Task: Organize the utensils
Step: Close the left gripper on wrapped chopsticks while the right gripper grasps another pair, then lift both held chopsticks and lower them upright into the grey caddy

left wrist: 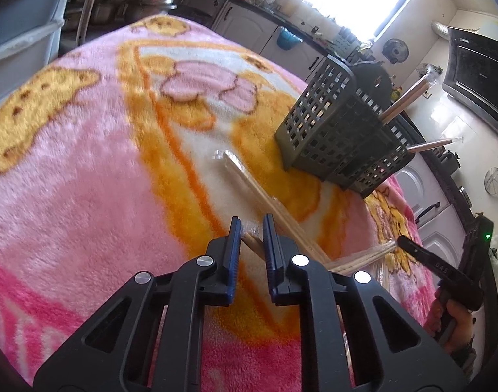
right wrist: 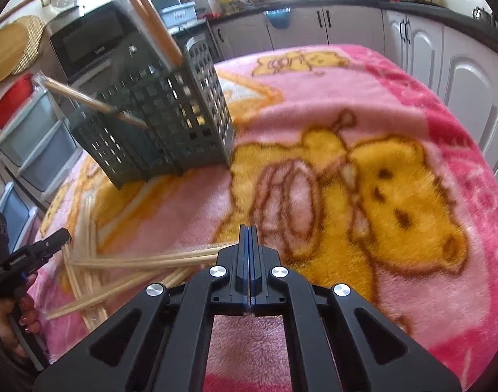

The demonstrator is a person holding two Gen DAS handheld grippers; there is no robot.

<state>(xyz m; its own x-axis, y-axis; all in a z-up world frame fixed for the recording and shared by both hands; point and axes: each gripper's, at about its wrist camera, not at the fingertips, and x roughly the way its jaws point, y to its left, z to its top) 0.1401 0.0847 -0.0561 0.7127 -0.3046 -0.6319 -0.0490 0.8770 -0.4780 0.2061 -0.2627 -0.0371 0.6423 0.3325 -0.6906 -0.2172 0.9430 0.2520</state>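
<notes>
A dark grey slotted utensil basket stands on the pink blanket, with wrapped chopstick pairs sticking out of it. It also shows in the right wrist view. More wrapped chopsticks lie scattered on the blanket. My left gripper has its jaws partly closed around one wrapped chopstick pair that points toward the basket. My right gripper is shut and empty, just right of the scattered chopsticks. The right gripper's tip shows in the left wrist view.
The blanket-covered table is ringed by kitchen counters and white cabinets. A microwave stands behind the basket. Plastic drawers stand at the left.
</notes>
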